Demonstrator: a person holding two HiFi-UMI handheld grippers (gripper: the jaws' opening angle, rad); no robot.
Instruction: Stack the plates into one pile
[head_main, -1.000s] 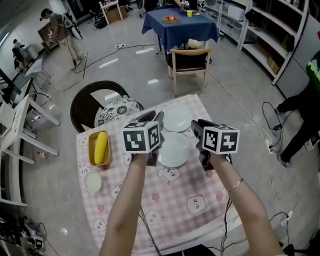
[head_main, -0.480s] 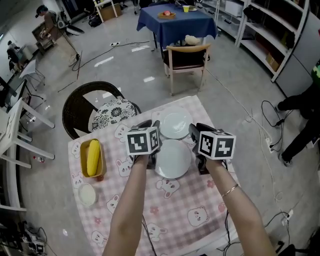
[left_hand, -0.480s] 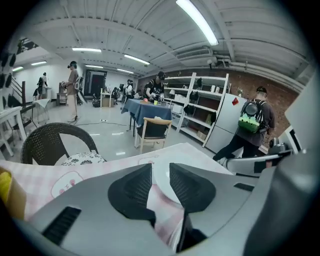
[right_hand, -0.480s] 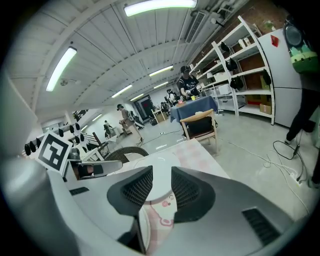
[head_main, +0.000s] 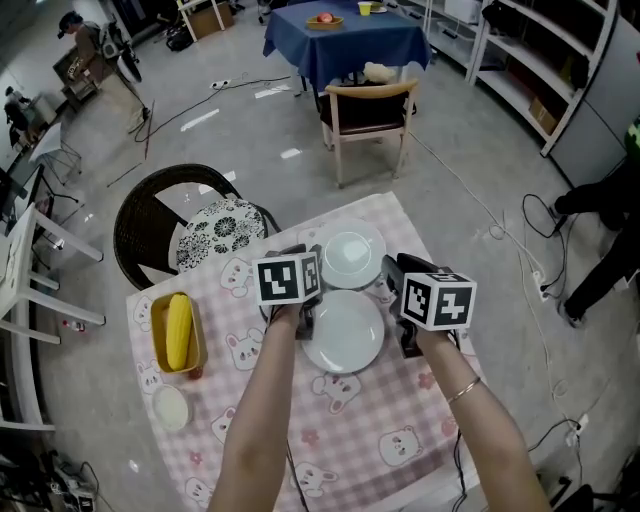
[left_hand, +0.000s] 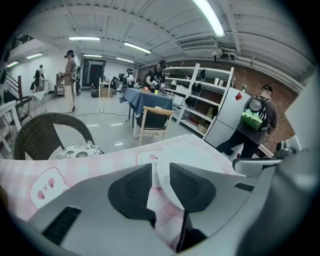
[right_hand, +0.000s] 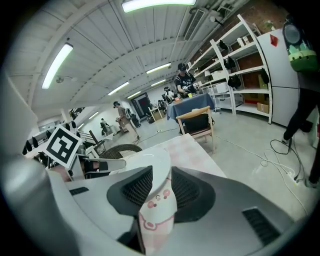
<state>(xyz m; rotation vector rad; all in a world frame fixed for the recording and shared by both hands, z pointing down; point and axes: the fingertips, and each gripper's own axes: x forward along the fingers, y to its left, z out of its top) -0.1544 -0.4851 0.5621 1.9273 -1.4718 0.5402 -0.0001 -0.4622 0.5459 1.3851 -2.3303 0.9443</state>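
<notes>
Main worry here is a lopsided grab. The left hand-held gripper and right hand-held gripper both have their jaws apart, each with a bit of white plate rim sitting in the gap and the pads not pressing on it as far as I can tell. From the head view it looks like they're flanking the far white plate, one on each side. If one side bites before the other, or only catches the very lip, I'd guess the plate tips or skates out, since it looks smooth and glossy. A low jaw could also pinch the pink checked cloth under the rim and drag everything along. That plate sits up by the far corner of the counter, so a shove forward could send it toward the edge. A shove back bumps the near white plate, which lies just beside it toward the middle of the counter, so nothing's stacked yet. Both plates are plain white and round. The far one looks smaller with a deeper well, the near one wider and flatter.
</notes>
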